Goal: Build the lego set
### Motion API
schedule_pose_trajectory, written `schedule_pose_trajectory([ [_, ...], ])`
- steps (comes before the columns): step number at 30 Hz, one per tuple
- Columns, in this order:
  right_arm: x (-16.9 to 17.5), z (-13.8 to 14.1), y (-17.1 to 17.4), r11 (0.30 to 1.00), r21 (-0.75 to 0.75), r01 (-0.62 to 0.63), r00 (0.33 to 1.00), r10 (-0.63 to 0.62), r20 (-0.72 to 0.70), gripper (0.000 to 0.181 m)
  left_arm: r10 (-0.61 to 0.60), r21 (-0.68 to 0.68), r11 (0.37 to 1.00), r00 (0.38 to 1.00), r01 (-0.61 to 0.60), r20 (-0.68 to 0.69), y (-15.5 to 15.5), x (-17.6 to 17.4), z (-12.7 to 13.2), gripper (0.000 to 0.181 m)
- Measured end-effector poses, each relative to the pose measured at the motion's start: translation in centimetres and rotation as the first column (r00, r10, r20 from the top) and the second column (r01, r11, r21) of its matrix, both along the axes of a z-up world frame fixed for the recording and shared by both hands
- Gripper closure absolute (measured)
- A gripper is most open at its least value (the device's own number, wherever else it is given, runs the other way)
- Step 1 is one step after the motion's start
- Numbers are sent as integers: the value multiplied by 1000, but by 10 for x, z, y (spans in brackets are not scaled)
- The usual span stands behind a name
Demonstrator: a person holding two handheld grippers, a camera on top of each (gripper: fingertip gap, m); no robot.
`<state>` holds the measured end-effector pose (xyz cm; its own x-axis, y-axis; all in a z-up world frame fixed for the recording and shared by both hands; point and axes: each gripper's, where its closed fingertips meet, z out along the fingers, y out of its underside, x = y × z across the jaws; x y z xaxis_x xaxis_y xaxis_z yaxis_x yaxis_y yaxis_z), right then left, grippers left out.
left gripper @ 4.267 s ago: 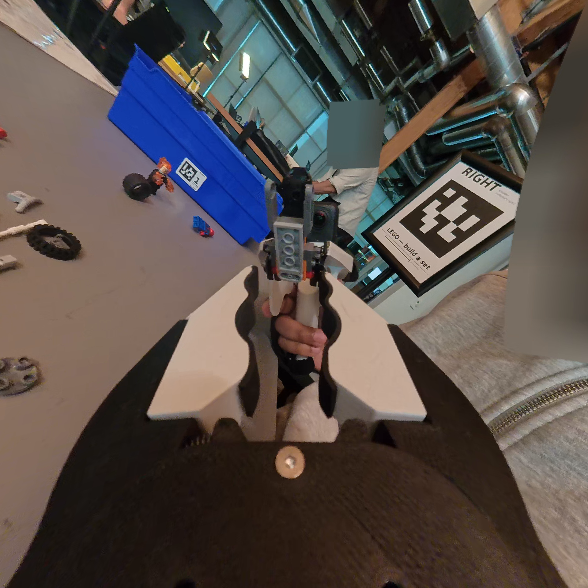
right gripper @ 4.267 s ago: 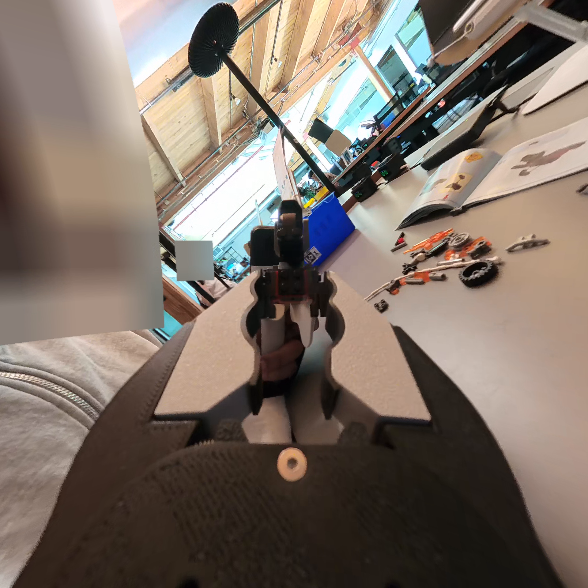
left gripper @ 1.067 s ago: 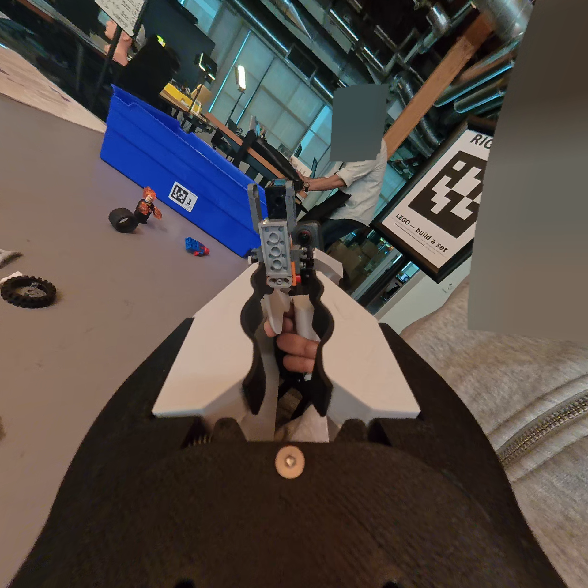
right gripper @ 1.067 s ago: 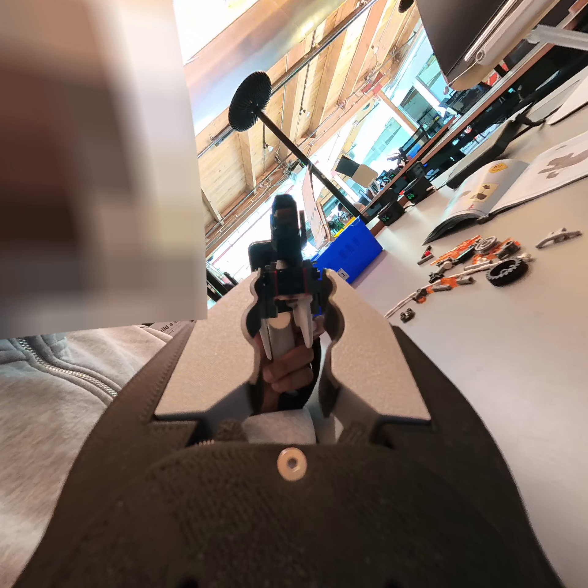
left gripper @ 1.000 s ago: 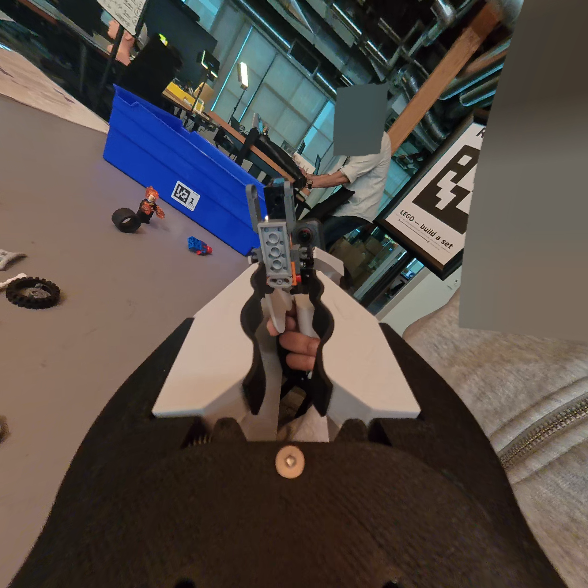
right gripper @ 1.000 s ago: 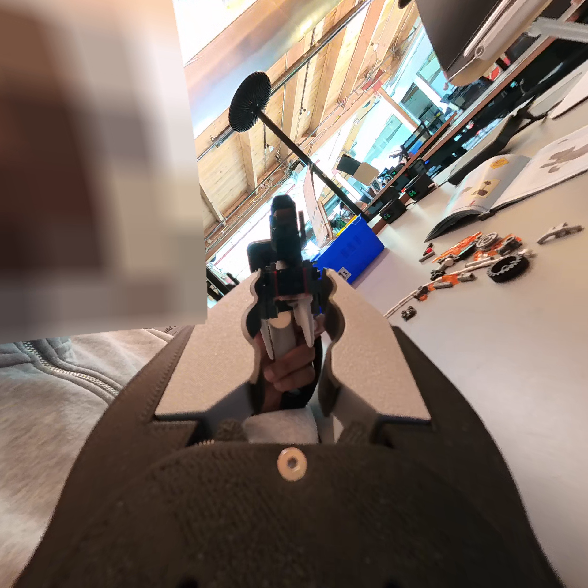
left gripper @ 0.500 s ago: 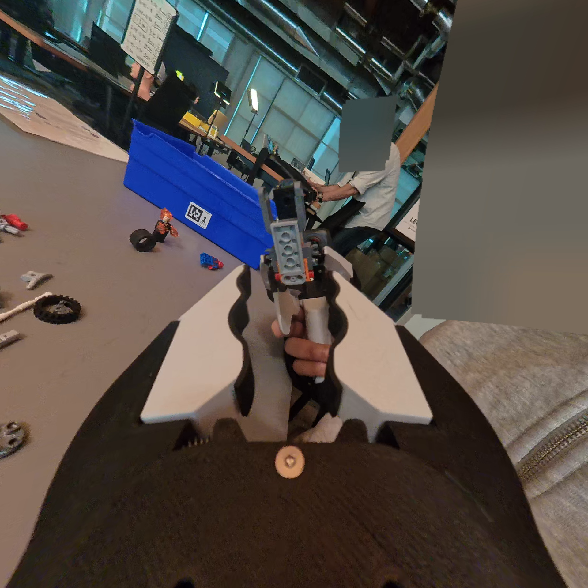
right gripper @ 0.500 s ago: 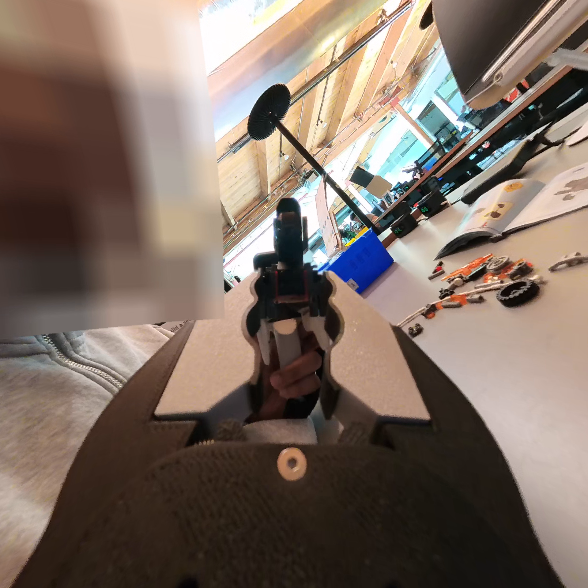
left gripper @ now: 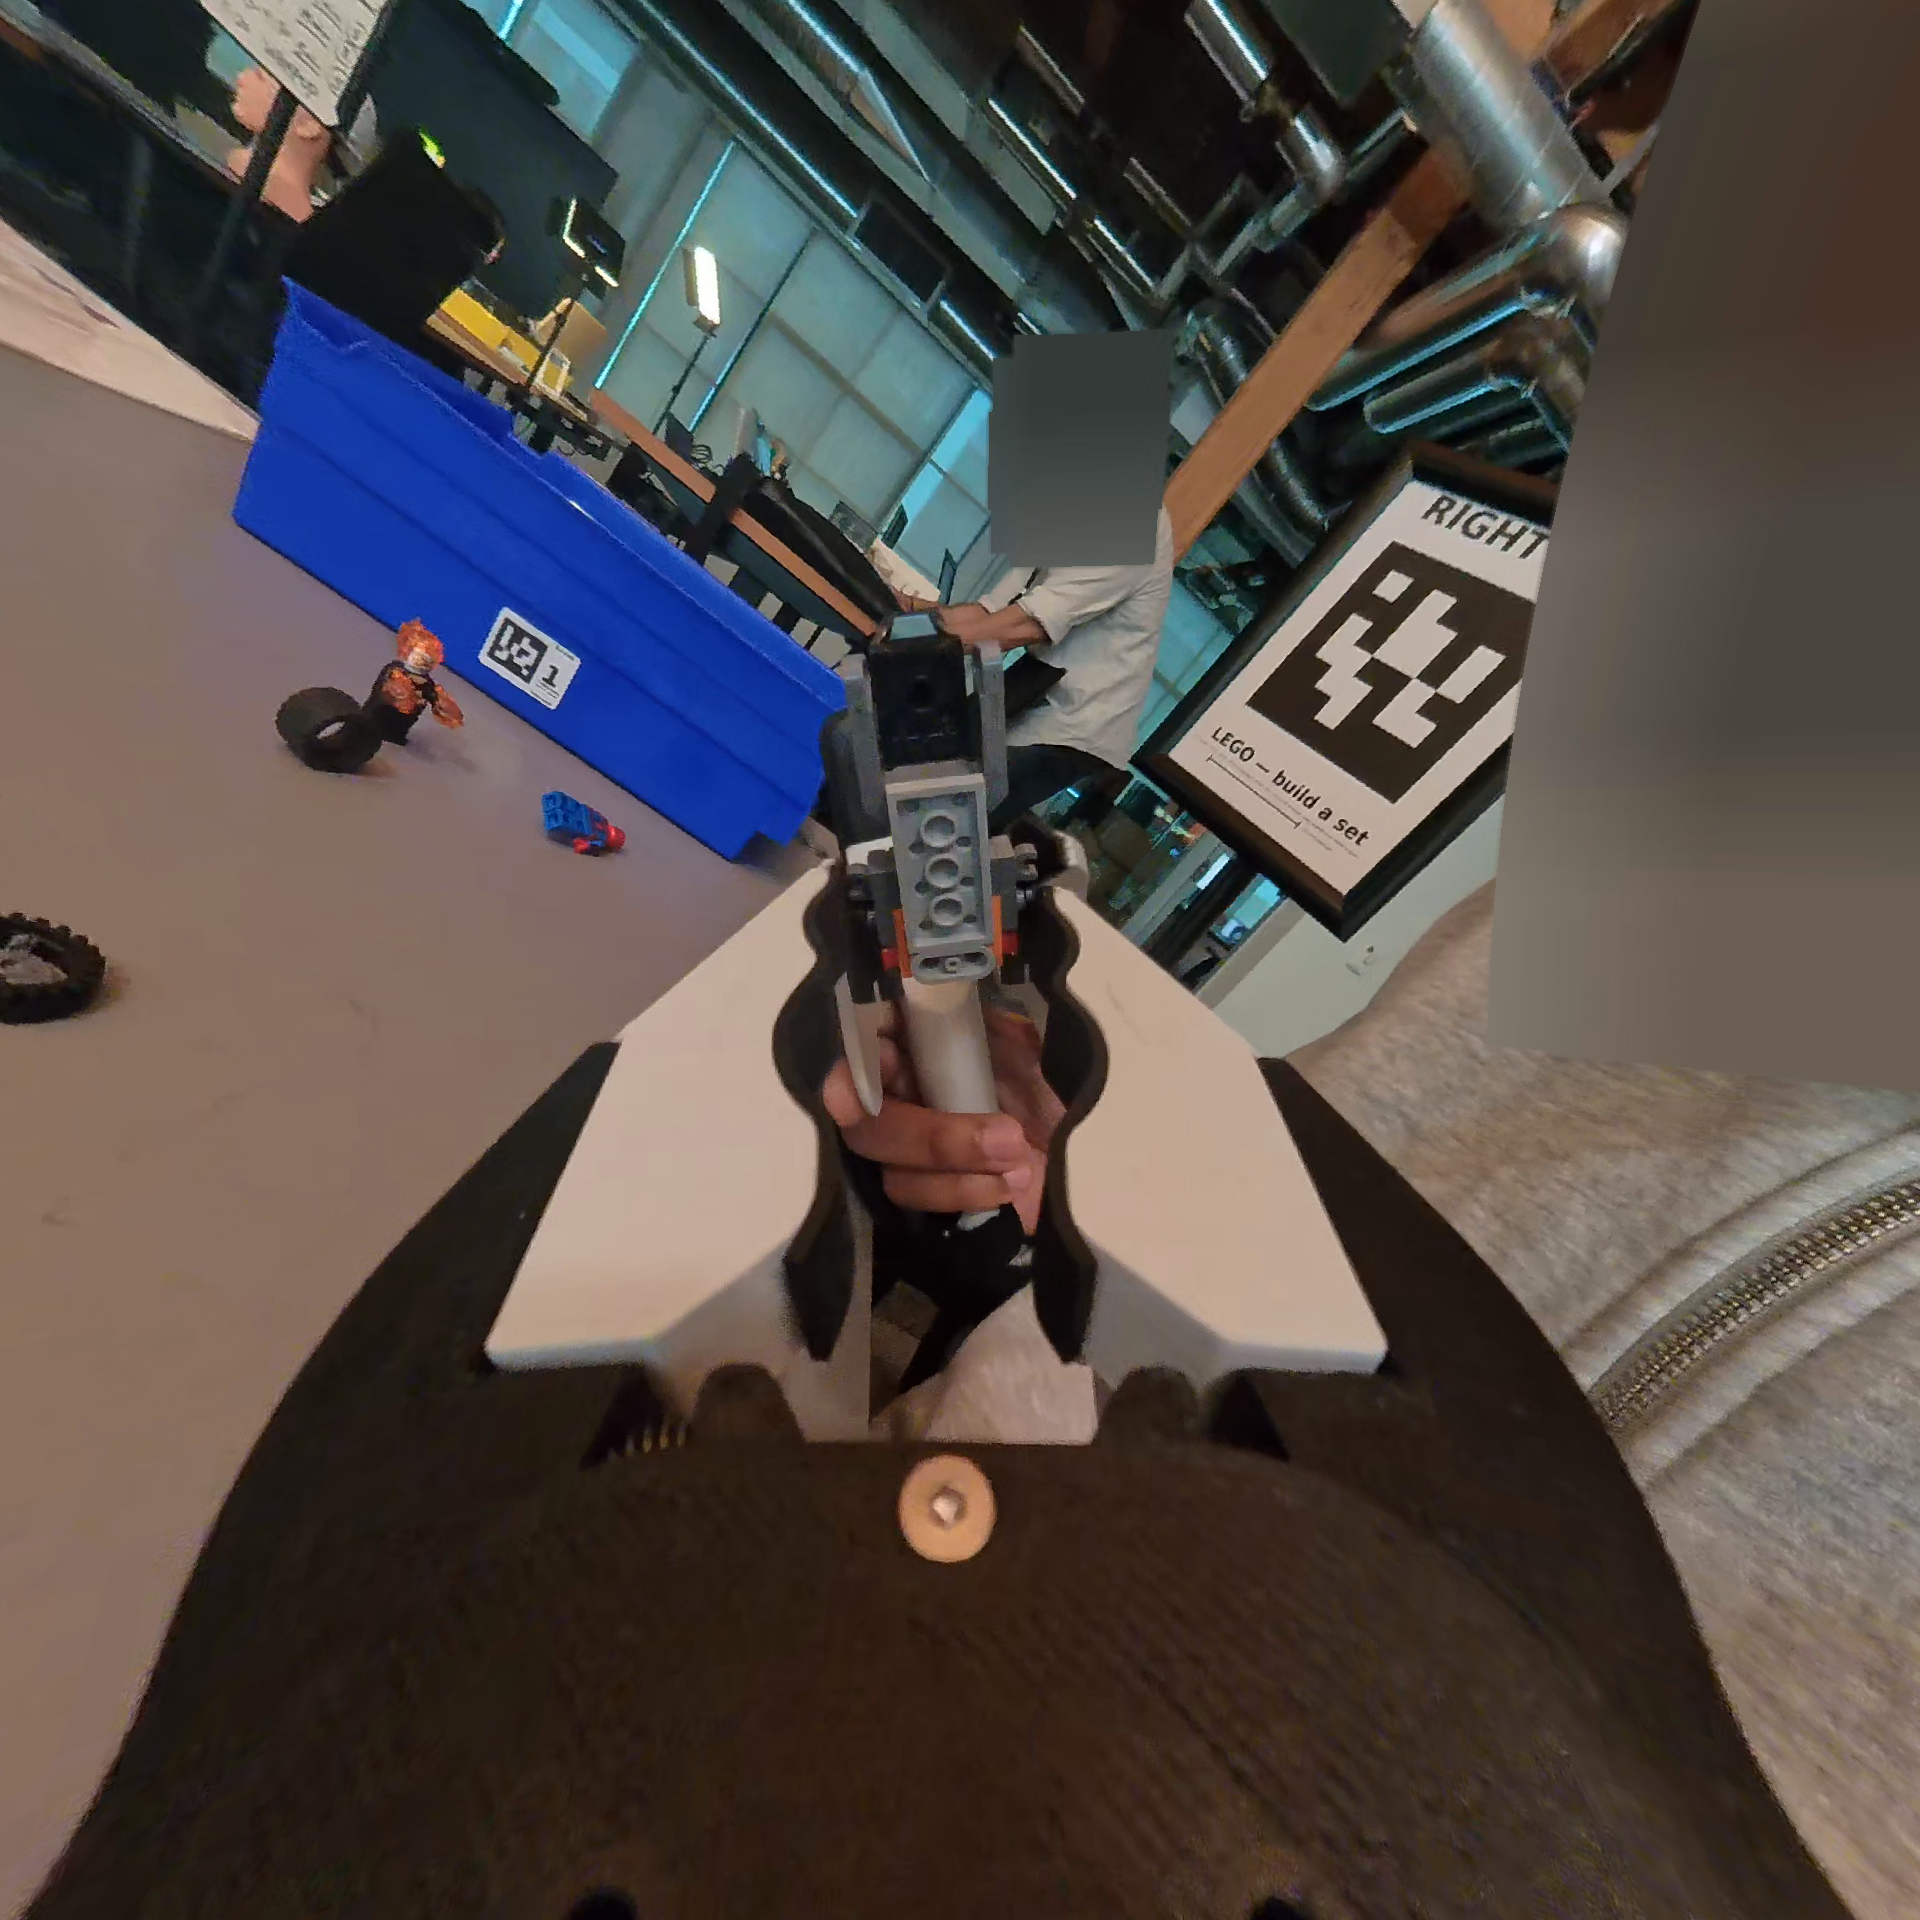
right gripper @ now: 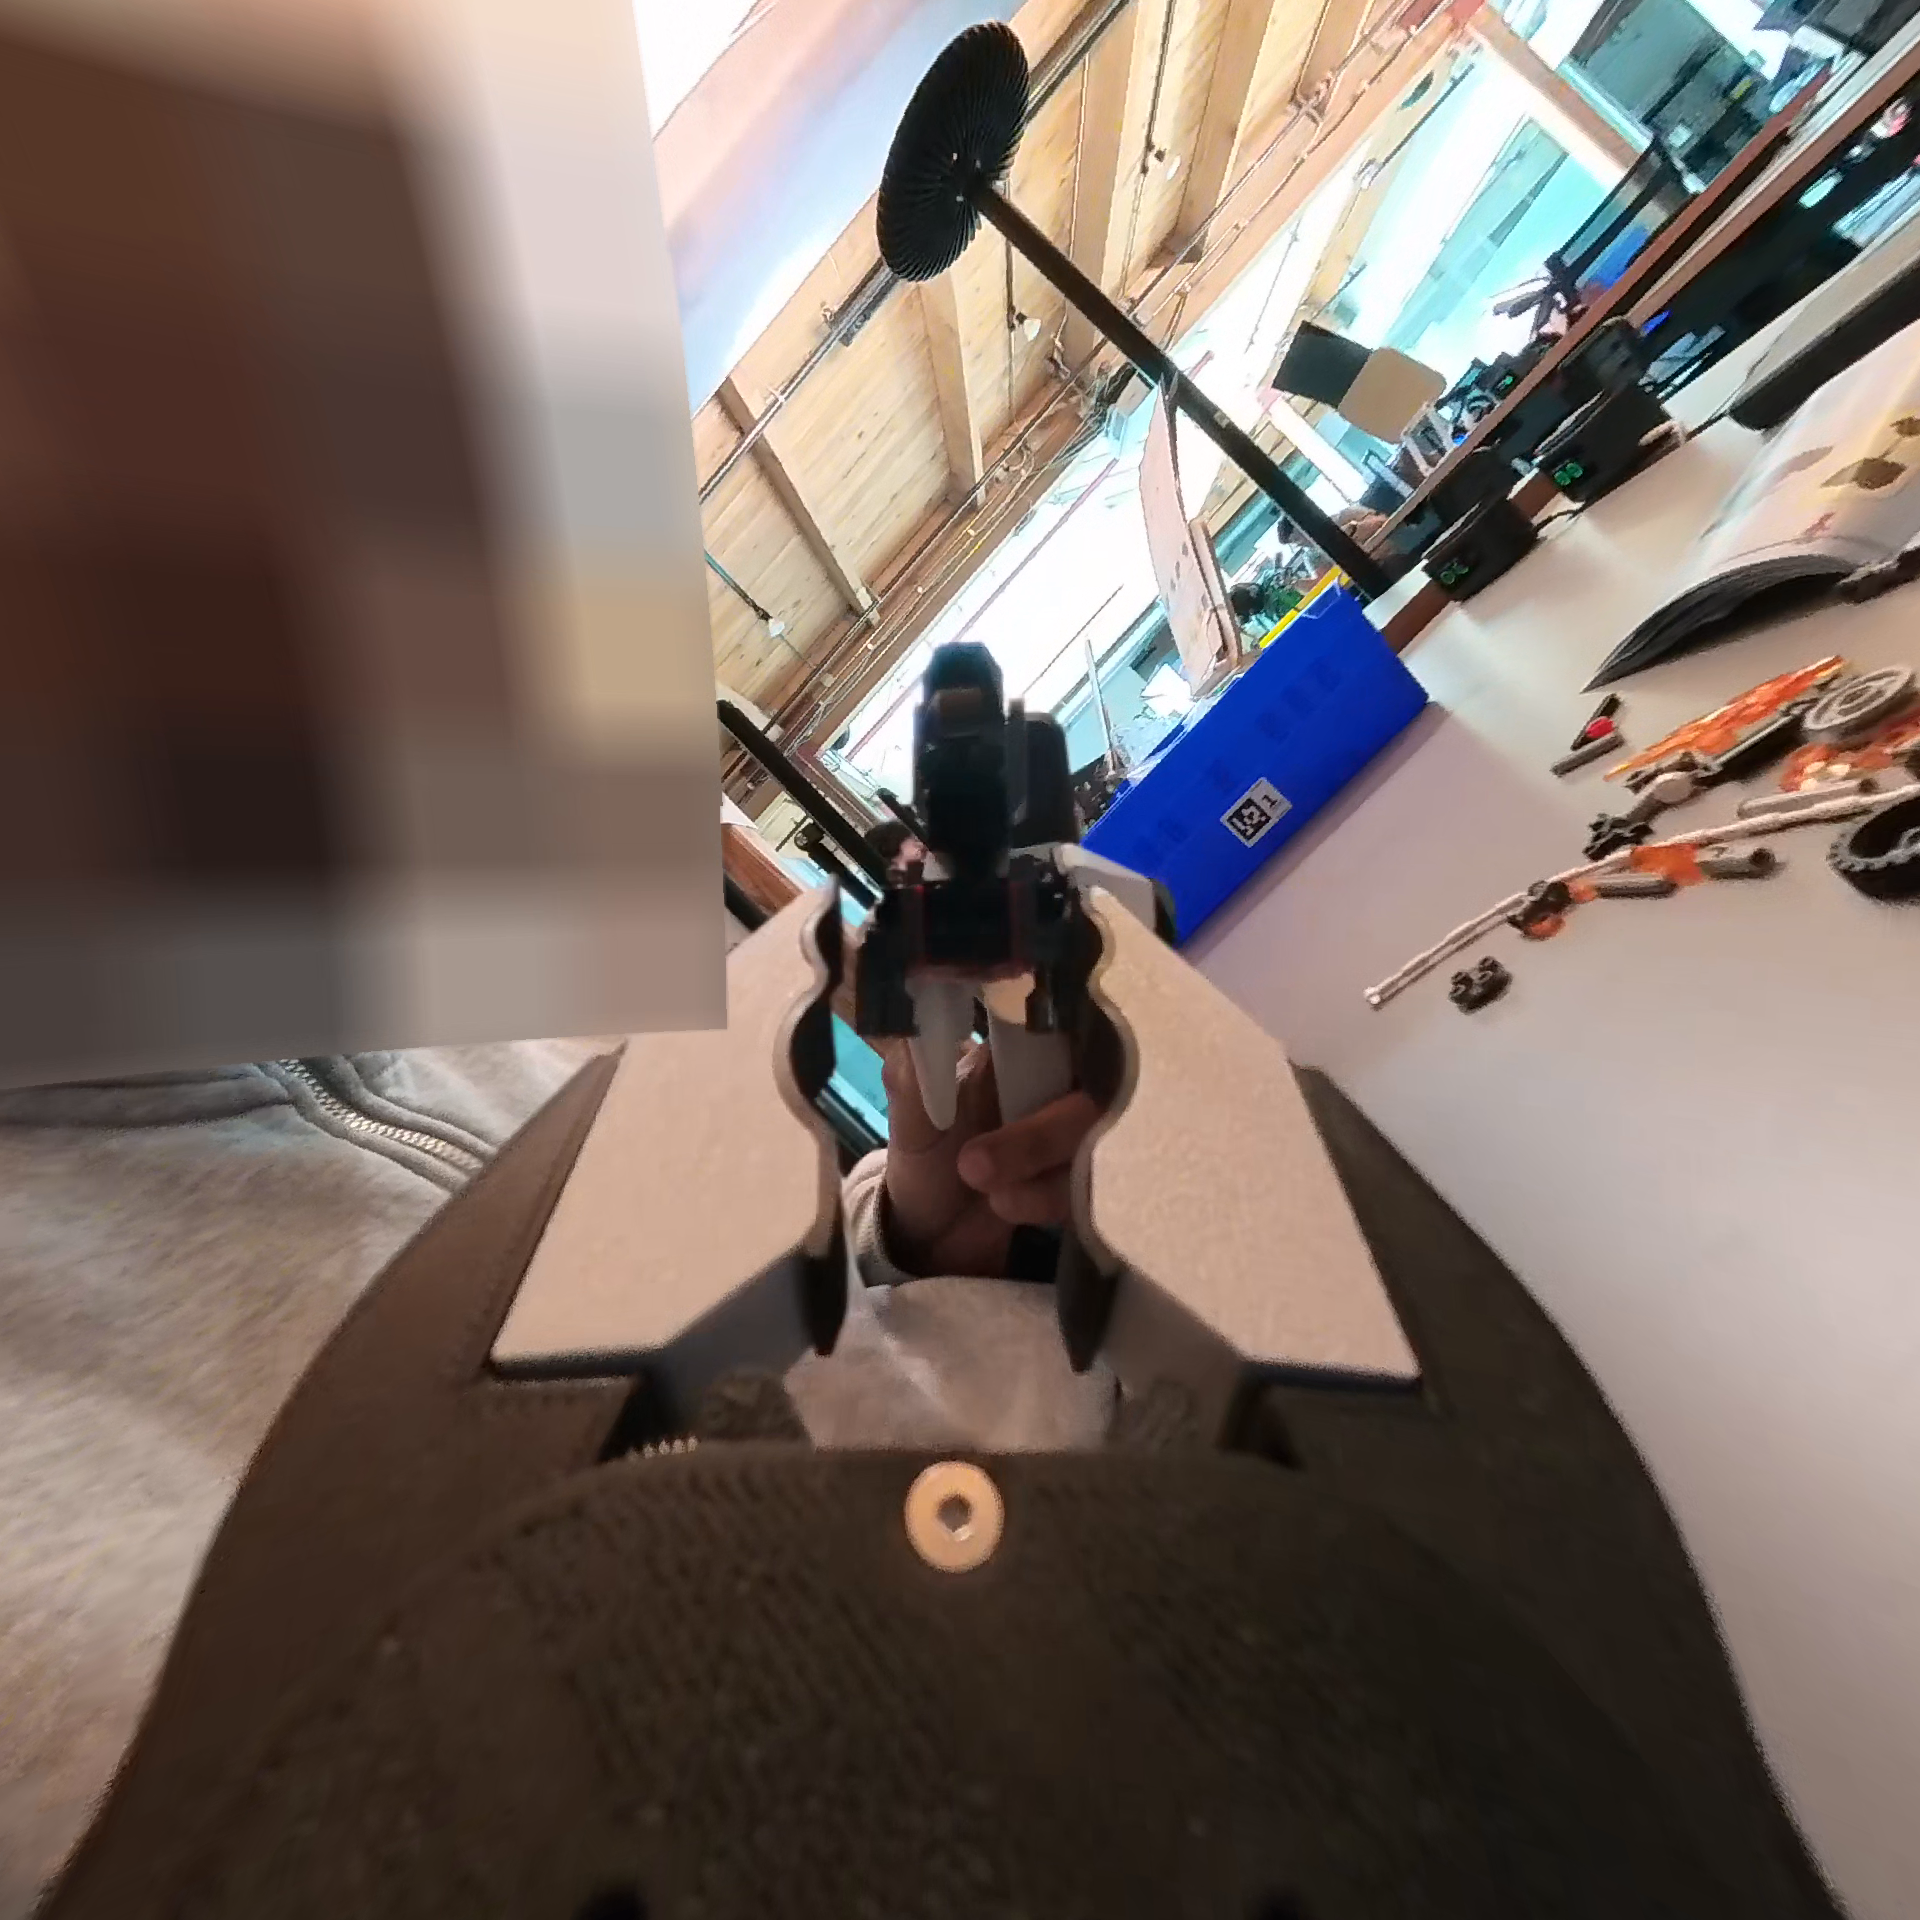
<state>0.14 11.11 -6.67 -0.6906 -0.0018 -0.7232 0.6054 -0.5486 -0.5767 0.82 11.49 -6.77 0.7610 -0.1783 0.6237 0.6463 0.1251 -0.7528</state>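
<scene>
A small lego assembly (left gripper: 940, 883) of grey, black and orange parts, with a black block on top, is held in the air above the grey table (left gripper: 260, 1039). My left gripper (left gripper: 940, 920) is shut on its lower part from both sides. My right gripper (right gripper: 961, 935) faces the left one and is shut on the same assembly (right gripper: 961, 914), which looks dark from this side. Each view shows the other gripper's white handle and the hand on it behind the assembly.
A blue bin (left gripper: 499, 623) stands at the table's far side, with a minifigure (left gripper: 416, 675), a black tyre (left gripper: 327, 727) and a small blue piece (left gripper: 577, 821) before it. Loose orange and grey parts (right gripper: 1714, 748), a tyre (right gripper: 1881, 852) and an open booklet (right gripper: 1766, 561) lie at right. The person's grey hoodie (left gripper: 1662, 1247) is close. The tips of both grippers are at nearly the same place. The right tips stand about 20 cm off the small blue piece (left gripper: 577, 821).
Both grippers have kept their hold on the assembly and have tilted and shifted together, so the background has swung in both views. The assembly now stands straighter in the left view.
</scene>
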Motion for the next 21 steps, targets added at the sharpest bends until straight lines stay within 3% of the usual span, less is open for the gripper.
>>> schedule_pose_trajectory([
  [11, 0, -4, 2, 985, 170, 21, 998, -11, -59, 148, -35, -19, 999, 999, 35, 12, 2, 3, -5, 149],
  [21, -1, -2, 2, 994, 113, 0, 999, 6, -47, 148, -19, -21, 1000, 1000, 19, -6, 2, 2, -4, 150],
])
